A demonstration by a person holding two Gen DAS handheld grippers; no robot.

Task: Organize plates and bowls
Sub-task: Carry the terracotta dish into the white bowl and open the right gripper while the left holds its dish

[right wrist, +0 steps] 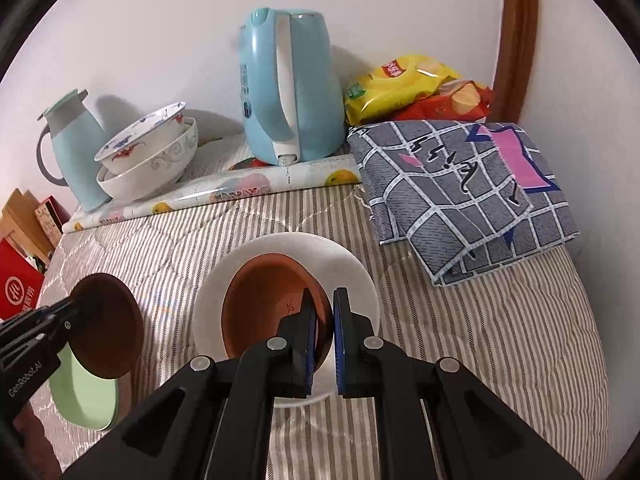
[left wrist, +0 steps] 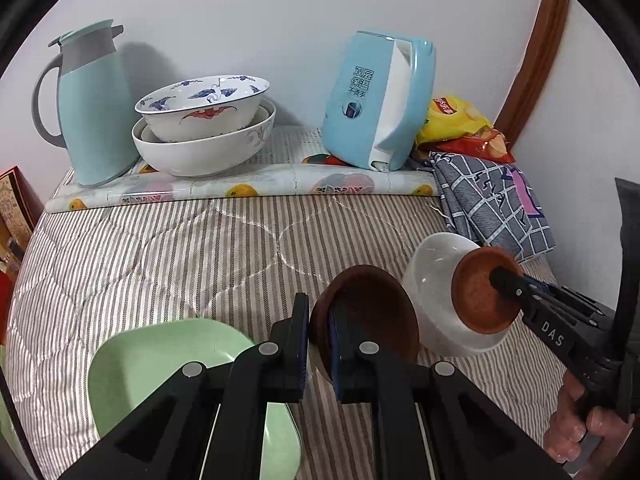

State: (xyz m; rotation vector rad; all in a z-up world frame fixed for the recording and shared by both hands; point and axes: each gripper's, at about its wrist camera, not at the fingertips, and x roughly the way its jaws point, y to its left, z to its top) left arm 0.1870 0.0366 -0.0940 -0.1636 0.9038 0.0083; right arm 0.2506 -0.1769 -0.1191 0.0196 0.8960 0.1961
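My left gripper (left wrist: pixel 319 312) is shut on the rim of a dark brown bowl (left wrist: pixel 368 312), held tilted above a pale green plate (left wrist: pixel 160 364) on the striped quilt. The right wrist view shows that left gripper (right wrist: pixel 78 308) with its dark brown bowl (right wrist: pixel 108 328) over the green plate (right wrist: pixel 88 400). My right gripper (right wrist: pixel 324 300) is shut on the rim of a terracotta bowl (right wrist: pixel 268 304), which hangs tilted in a white bowl (right wrist: pixel 352 280). In the left wrist view the right gripper (left wrist: pixel 498 278), terracotta bowl (left wrist: pixel 480 296) and white bowl (left wrist: pixel 432 292) are at the right. Whether the two bowls touch I cannot tell.
Two patterned white bowls (left wrist: pixel 200 120) stand stacked on a raised mat at the back, between a mint thermos jug (left wrist: pixel 92 108) and a blue kettle (left wrist: pixel 376 100). Snack bags (right wrist: pixel 416 88) and a folded checked cloth (right wrist: pixel 460 188) lie at the right. Boxes (right wrist: pixel 20 280) stand at the left edge.
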